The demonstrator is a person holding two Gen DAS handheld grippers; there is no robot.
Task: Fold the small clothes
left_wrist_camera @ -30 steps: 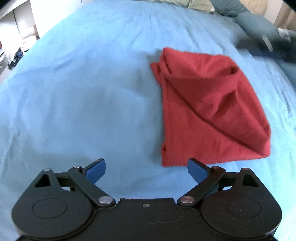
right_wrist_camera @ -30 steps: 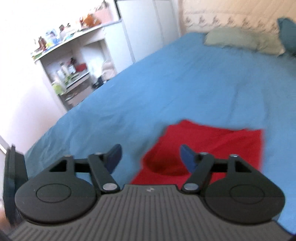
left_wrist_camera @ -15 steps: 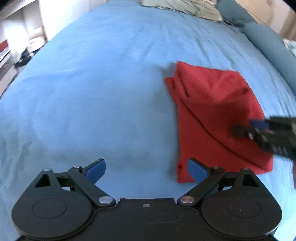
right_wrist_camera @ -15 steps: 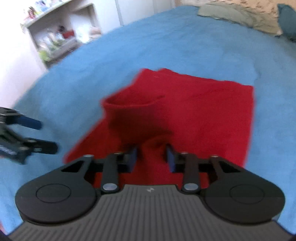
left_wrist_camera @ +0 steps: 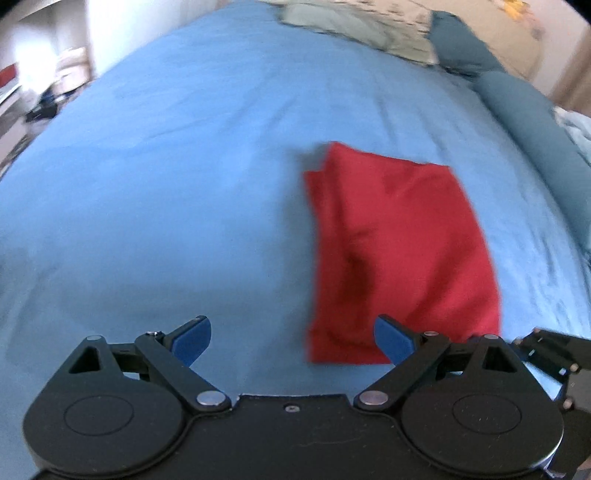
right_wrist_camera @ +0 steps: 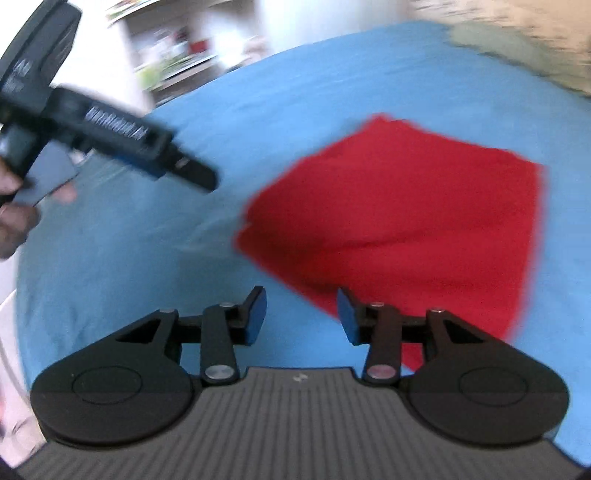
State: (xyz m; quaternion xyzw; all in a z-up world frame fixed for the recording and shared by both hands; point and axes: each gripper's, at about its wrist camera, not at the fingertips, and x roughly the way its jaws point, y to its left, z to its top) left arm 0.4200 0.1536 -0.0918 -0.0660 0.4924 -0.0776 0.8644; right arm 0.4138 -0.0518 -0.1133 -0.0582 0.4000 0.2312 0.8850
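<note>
A red folded garment (left_wrist_camera: 399, 251) lies on the blue bed sheet (left_wrist_camera: 166, 177); it also shows in the right wrist view (right_wrist_camera: 424, 214), blurred by motion. My left gripper (left_wrist_camera: 291, 341) is open and empty, just short of the garment's near left corner. My right gripper (right_wrist_camera: 301, 314) is open and empty at the garment's near edge. The left gripper's body appears in the right wrist view (right_wrist_camera: 110, 136), held by a hand. The right gripper's body shows at the lower right of the left wrist view (left_wrist_camera: 554, 358).
Pillows (left_wrist_camera: 354, 33) and a teal bolster (left_wrist_camera: 528, 118) lie at the head and right side of the bed. White shelves with small items (right_wrist_camera: 177, 55) stand beyond the bed's left edge.
My right gripper, half closed over the garment half a second ago, has opened and drawn back to its near edge. The garment now lies flatter. The left gripper stayed open and shifted slightly.
</note>
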